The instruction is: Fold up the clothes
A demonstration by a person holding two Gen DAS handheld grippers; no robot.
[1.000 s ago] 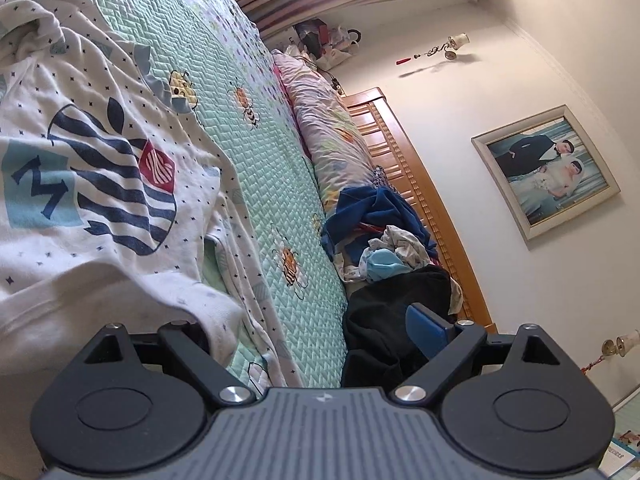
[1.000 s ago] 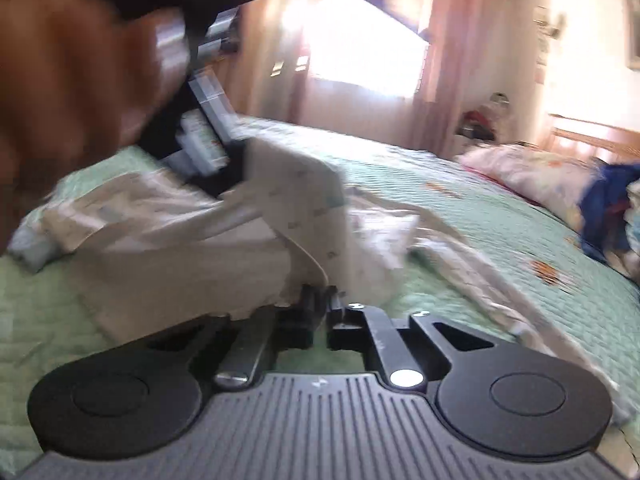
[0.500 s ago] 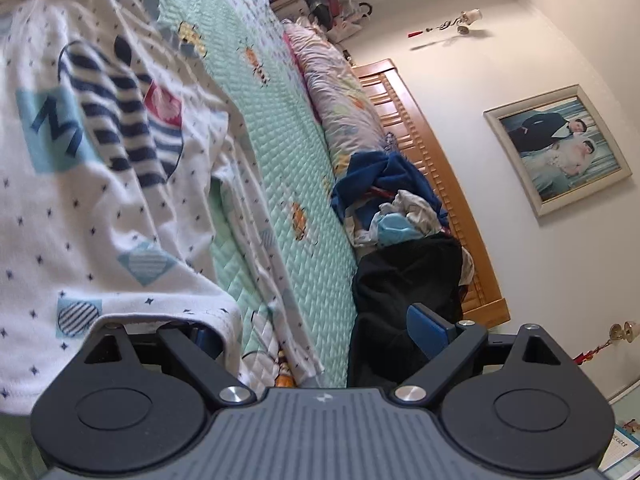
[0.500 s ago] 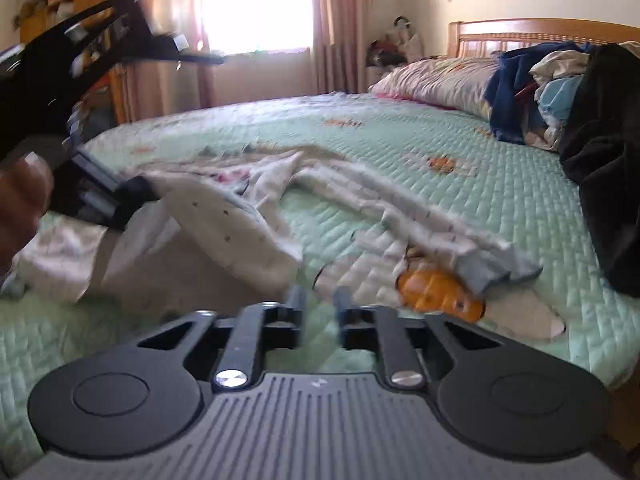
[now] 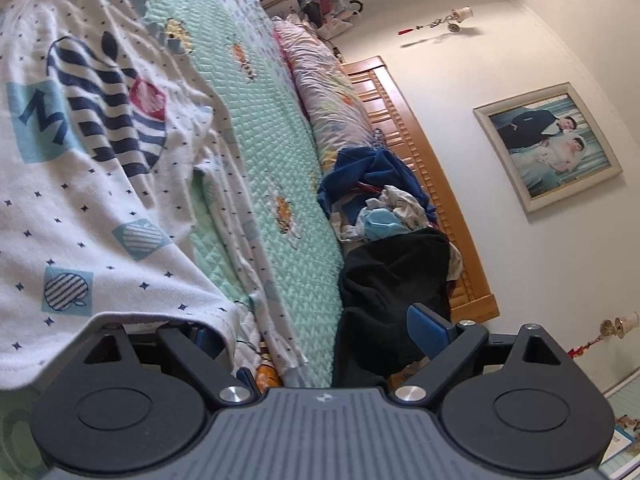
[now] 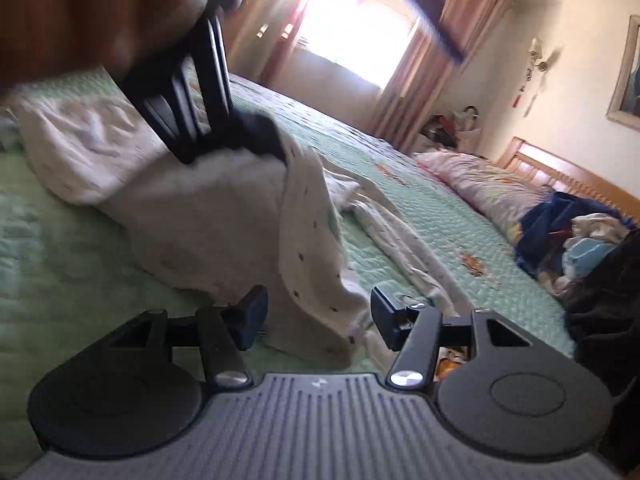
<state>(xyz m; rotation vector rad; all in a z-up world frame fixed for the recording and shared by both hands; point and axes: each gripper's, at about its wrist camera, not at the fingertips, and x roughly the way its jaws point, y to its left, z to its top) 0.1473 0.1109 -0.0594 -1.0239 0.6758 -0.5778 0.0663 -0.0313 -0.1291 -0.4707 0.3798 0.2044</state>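
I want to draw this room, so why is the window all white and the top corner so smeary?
Right wrist view: the window is blown out white by daylight, and the hand with the other gripper at top left is smeared by motion blur. Left wrist view: sharper, but the fisheye bends the headboard and picture frame.

Ahead of me the bed's mint-green quilted coverlet (image 5: 256, 128) is dotted with small orange embroidered bees. Along its head edge lies a long pale floral pillow (image 5: 320, 92) against the slatted wooden headboard (image 5: 416, 152). On the wall above hangs a cream-framed portrait photograph (image 5: 548, 144). At the bed's far side, pink curtains (image 6: 404, 76) flank a bright window (image 6: 348, 20).
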